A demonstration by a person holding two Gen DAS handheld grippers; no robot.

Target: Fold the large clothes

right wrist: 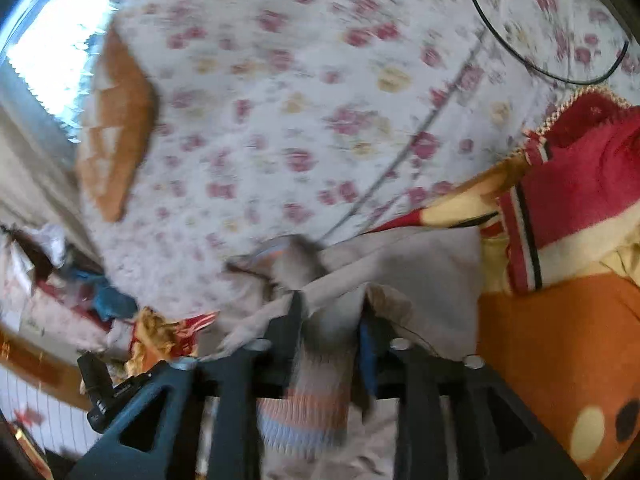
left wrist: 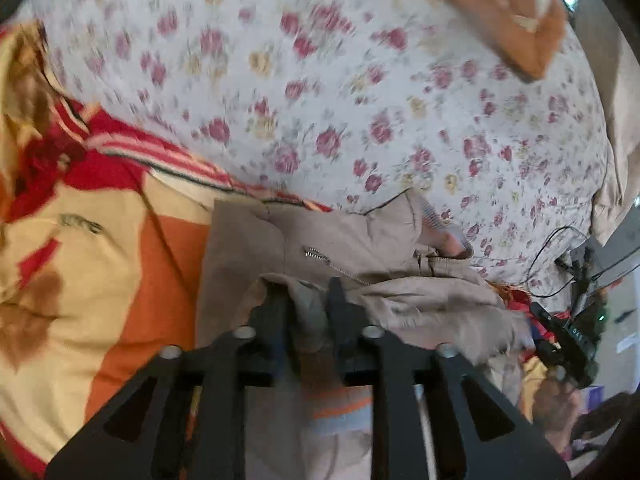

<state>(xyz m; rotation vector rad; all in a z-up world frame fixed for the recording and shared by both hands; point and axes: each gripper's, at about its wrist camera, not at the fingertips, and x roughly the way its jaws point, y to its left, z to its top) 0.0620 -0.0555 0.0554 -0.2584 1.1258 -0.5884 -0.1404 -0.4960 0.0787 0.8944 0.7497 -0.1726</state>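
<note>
Beige zip jacket [left wrist: 360, 248], bunched on floral bedsheet [left wrist: 320, 80]; left gripper [left wrist: 308, 300] and right gripper [right wrist: 330, 312] each pinching its fabric.

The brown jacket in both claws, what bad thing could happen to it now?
1. The left claw pinches only a small bunch of the brown jacket, so it might slip out.
2. The zipper lies close to that claw and could snag.
3. The right claw holds the jacket beside the red and orange blanket; a fold might drag the blanket along.
</note>
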